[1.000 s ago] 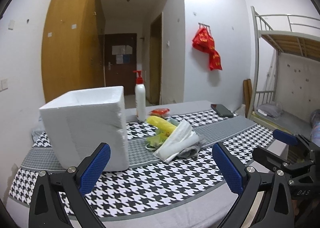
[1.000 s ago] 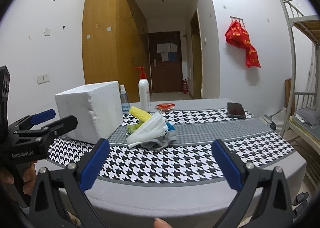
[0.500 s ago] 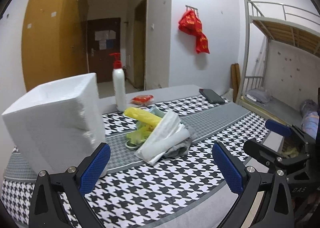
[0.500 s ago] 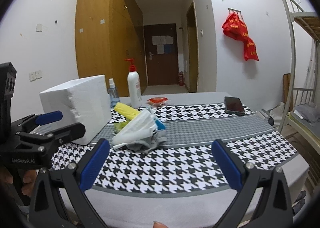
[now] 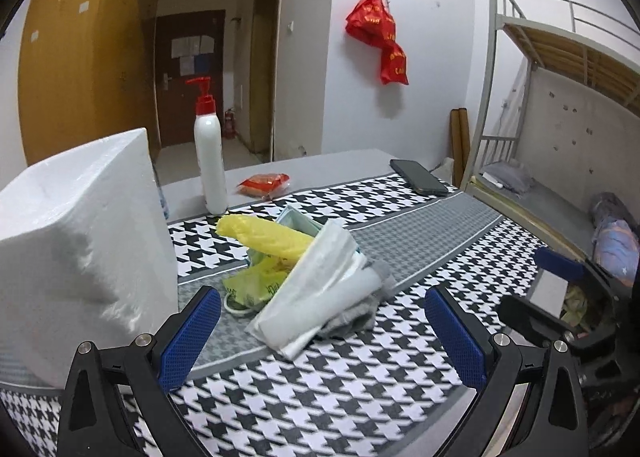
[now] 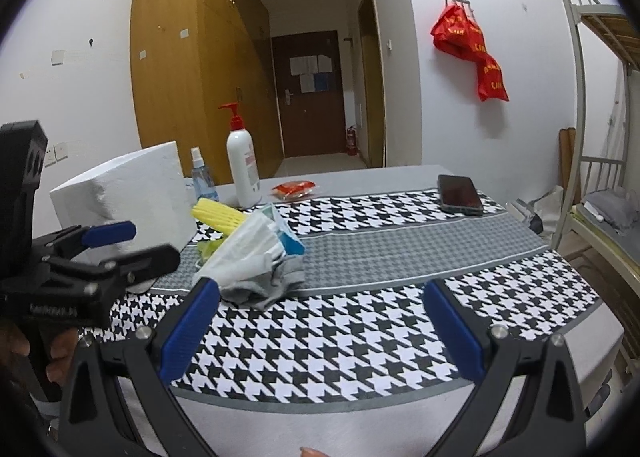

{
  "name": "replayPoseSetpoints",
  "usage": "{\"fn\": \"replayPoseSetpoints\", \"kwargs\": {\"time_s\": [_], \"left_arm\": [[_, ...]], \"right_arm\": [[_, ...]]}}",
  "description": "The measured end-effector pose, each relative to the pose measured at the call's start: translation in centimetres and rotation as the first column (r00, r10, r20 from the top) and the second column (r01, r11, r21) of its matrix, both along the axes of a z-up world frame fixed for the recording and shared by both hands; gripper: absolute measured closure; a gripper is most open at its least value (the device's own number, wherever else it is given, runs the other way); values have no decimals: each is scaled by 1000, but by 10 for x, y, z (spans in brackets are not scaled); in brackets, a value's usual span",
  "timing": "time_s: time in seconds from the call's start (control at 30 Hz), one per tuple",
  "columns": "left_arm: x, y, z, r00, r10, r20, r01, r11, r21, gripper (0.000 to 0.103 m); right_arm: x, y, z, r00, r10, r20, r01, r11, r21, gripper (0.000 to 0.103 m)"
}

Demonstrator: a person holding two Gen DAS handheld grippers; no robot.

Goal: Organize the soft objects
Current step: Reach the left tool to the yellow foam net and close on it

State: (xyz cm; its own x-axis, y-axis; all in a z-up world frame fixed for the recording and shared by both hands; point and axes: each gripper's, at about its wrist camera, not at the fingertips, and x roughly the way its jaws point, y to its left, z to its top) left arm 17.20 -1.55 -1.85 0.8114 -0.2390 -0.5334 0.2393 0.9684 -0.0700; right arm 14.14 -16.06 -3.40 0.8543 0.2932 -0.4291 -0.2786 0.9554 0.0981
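A white foam box [image 5: 76, 253] stands at the left of the table, its walls grainy and chipped along the near edge, its shape a blunt block. Just right of it, on the grey woven band of the houndstooth cloth [image 5: 320, 389], lies the pile [image 5: 304, 281] of soft things: a ribbed yellow roll on top, a crinkled yellow-green plastic bag under it, a limp white wrapper draped over the front, a crumpled grey cloth at the base, and a teal packet edge at the back. The pile sits close to the box, with a narrow gap showing in the left wrist view.

Behind the pile stands a smooth white pump bottle [image 5: 210, 161] with a red head; a small clear spray bottle [image 6: 200, 181] shows beside it in the right wrist view. Further right a flat red sachet [image 5: 264, 183] lies on bare grey table, and a glossy black phone [image 5: 418, 177] rests at the far right of the cloth.

The left gripper [image 5: 320, 329] hangs spread wide before the pile, its blue dimpled pads empty. The right gripper [image 6: 320, 325] is likewise spread apart and empty, well short of the pile.
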Motion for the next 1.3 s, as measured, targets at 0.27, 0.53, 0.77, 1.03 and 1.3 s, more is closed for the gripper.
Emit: {"fn": "replayPoseSetpoints", "kwargs": {"time_s": [0.27,0.53,0.77,1.03,1.3], "left_arm": [[41,6,-2,996,77,-54,-79,996,-46,5],[74,17,-14,977,160,-138,-173,981,-87,21],[92,21,-21,963,188,-194,-207,975,-84,35],[103,29,-22,961,184,-207,-213,969,-126,59],[104,30,-25,978,118,-170,-147,975,-169,87]], "right_arm": [[14,3,-5,999,28,-24,-28,1000,4,0],[27,10,-9,998,59,-36,-58,998,9,0],[36,12,-11,996,80,-40,-79,997,19,0],[43,12,-12,994,95,-49,-94,995,15,0],[52,19,-11,992,108,-65,-109,994,-17,0]]}}
